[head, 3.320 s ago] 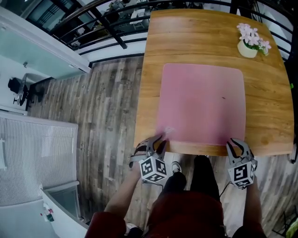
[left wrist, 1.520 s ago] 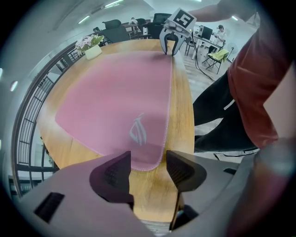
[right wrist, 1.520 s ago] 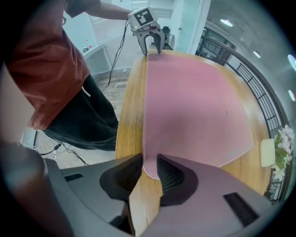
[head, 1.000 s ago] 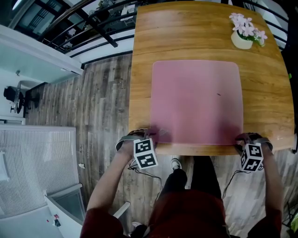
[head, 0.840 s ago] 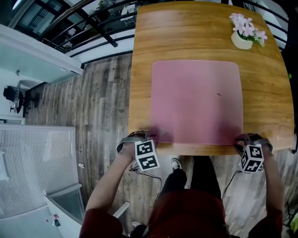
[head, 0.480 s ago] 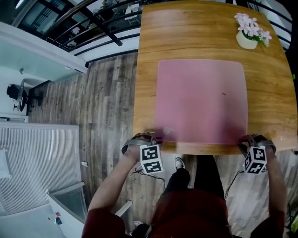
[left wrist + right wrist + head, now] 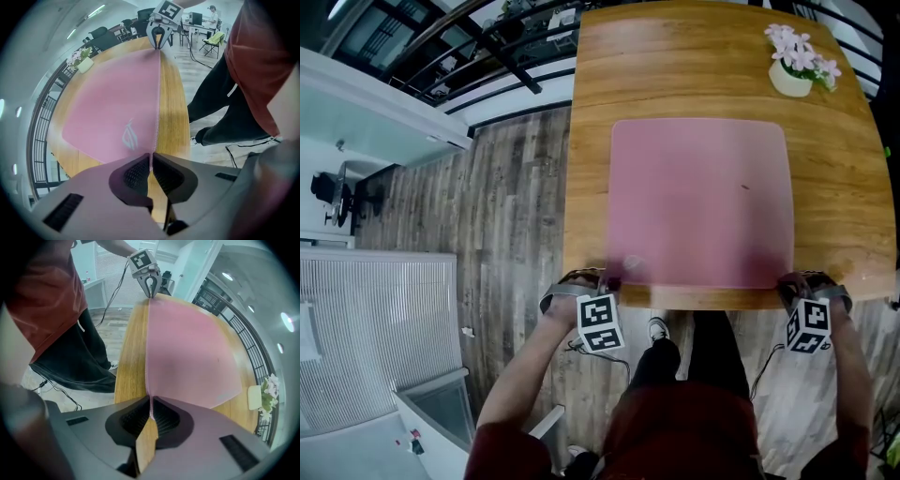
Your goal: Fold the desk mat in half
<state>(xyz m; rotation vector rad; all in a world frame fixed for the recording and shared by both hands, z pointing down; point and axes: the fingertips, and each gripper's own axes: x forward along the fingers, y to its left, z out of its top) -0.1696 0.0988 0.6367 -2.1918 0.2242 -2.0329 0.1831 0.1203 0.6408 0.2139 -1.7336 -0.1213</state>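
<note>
Wood-plank floor (image 7: 506,206) surrounds a honey-coloured wooden worktop (image 7: 694,66), on which a pink rectangular soft-surfaced desk mat (image 7: 701,202) lies flat and unfolded, its near edge close to the worktop's near edge. The left gripper (image 7: 152,157) stands at the near-left corner of the desk mat and the right gripper (image 7: 151,404) at the near-right corner, both pointing steeply down. Each pair of fingers (image 7: 136,176) has just been closing and now sits almost together, pinching the thin stitched edge of the desk mat between the ribbed pads.

Judged risks: each hold is on only a narrow strip at a corner, so the edge could slip free once it is lifted. If one corner rises ahead of the other, the fold would probably come out skewed. The far half may slide along the smooth wood. A small white pot of pink flowers (image 7: 794,80) stands just beyond the far-right corner and could be knocked as the near edge is carried over.

Markings: a white angular emblem (image 7: 129,137) is printed near the near-left corner; no lettering can be read. The marker cube (image 7: 601,323) carries black-and-white squares only.
</note>
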